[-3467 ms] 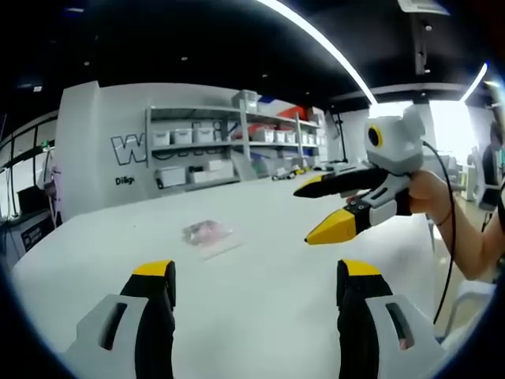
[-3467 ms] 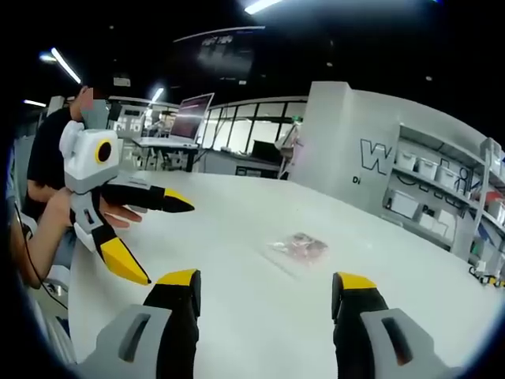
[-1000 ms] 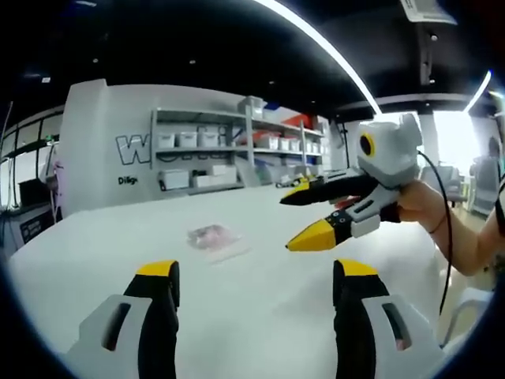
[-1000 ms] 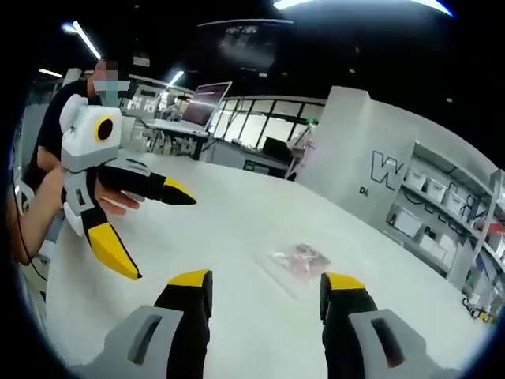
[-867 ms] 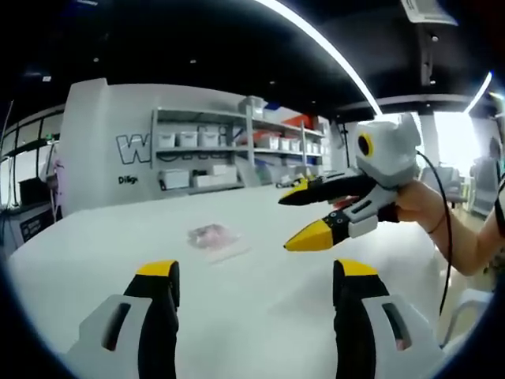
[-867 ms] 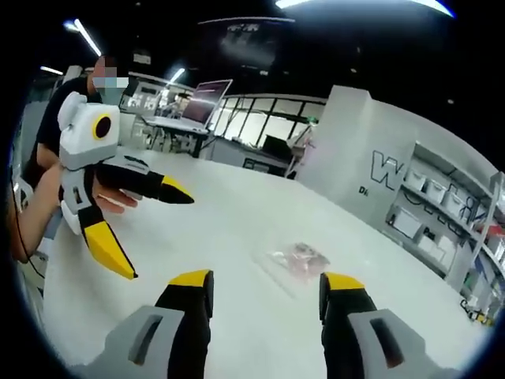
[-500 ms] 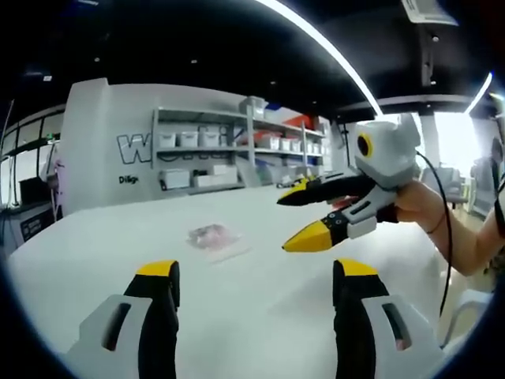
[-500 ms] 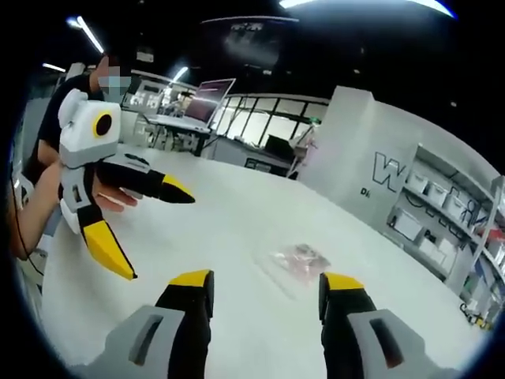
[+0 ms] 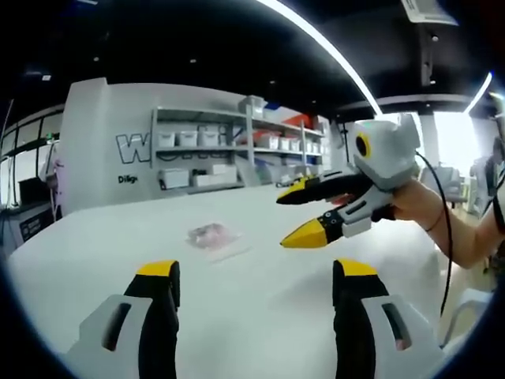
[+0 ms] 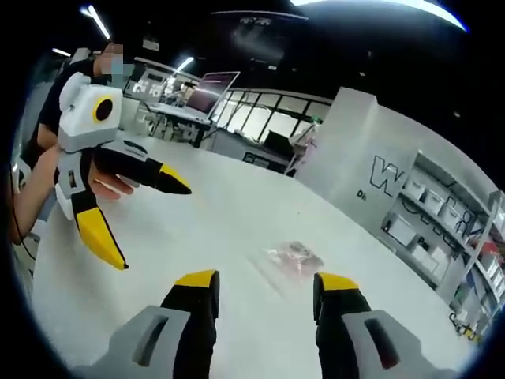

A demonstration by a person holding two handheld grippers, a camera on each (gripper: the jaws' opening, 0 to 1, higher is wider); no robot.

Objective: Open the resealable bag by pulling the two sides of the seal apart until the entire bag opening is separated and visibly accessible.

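Nearest to us in the left gripper view, our left gripper (image 9: 256, 288) has its jaws spread wide with nothing between them. Same for our right gripper (image 10: 267, 296) in the right gripper view: jaws apart, empty.

Each tool also shows in the other's view, held above the white table (image 9: 268, 304), jaws spread, yellow tips pointing toward the middle of the tabletop.

Ahead of both sets of jaws and well clear of them, the resealable bag (image 9: 211, 236) lies flat on the table. In the right gripper view the bag (image 10: 293, 257) sits just past the jaw tips, slightly toward the right jaw.

Progress, as we judge it: no contact with the bag yet. Approach, gripping each side of the seal, and the pull-apart all remain.

Hard to make out: the seal itself. We cannot tell which edge carries it or whether it is fully closed. The pinkish contents are too small and blurred to identify.

Beyond the bag, shelving with bins (image 9: 209, 142) stands against a far wall.
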